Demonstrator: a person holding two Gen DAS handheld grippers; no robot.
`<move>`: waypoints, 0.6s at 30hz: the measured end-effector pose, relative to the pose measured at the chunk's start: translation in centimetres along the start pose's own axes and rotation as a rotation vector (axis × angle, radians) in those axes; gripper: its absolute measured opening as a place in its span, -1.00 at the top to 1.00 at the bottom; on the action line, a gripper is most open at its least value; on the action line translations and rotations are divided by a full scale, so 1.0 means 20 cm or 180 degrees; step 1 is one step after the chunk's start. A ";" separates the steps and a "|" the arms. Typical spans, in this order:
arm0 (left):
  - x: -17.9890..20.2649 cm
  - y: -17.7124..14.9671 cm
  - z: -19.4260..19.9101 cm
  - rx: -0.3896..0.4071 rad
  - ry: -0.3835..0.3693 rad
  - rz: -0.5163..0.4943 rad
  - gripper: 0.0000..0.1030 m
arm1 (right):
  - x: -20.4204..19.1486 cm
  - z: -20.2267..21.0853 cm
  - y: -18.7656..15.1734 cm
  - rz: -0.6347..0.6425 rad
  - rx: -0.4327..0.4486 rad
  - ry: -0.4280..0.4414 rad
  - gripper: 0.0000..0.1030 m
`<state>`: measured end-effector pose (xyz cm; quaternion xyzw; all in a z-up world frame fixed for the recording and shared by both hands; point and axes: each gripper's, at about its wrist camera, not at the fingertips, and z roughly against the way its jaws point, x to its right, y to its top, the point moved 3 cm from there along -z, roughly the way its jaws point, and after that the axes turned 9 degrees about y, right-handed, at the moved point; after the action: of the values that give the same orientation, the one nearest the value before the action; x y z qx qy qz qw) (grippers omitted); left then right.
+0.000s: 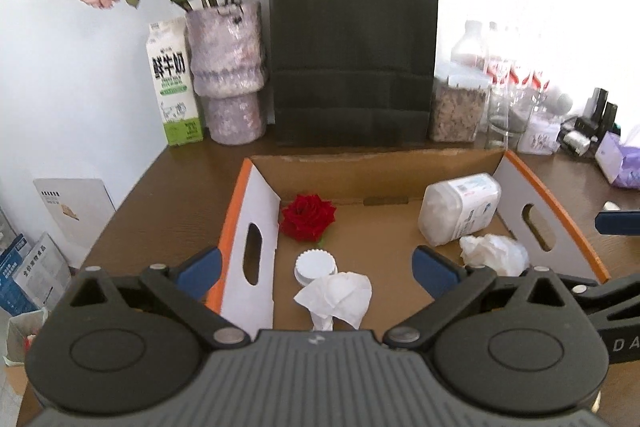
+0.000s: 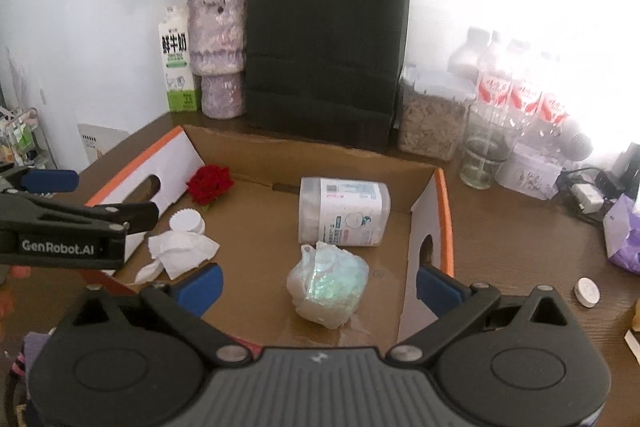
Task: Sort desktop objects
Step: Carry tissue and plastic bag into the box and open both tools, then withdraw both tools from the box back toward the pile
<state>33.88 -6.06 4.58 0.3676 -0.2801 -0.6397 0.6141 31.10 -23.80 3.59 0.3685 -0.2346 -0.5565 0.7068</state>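
An open cardboard box (image 1: 376,171) with orange-edged flaps sits on the brown table. On its floor lie a red rose (image 1: 308,223), a white ribbed lid (image 1: 316,267), a crumpled white tissue (image 1: 336,295), a clear plastic tub (image 1: 460,207) on its side, and a crumpled wad (image 1: 494,253). My left gripper (image 1: 316,271) hangs open above the lid and tissue, holding nothing. My right gripper (image 2: 320,287) is open above the iridescent wad (image 2: 328,285), near the tub (image 2: 344,211), and apart from both. The left gripper's blue fingertip (image 2: 50,181) shows at the left edge.
Behind the box stand a black paper bag (image 1: 354,47), a mottled vase of pink flowers (image 1: 228,75), a milk carton (image 1: 174,87), a jar of grain (image 2: 432,119), water bottles (image 2: 516,95) and a glass (image 2: 480,163). A small white disc (image 2: 587,291) lies on the table at right.
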 end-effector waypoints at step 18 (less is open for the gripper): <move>-0.25 -0.30 0.54 0.0561 0.0064 0.0176 -1.00 | -0.18 0.64 -0.32 0.0101 0.0765 0.0048 -1.00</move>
<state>21.45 -1.54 6.66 0.4188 -0.3392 -0.5917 0.5996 16.68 -24.43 6.79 0.4510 -0.3000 -0.5103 0.6680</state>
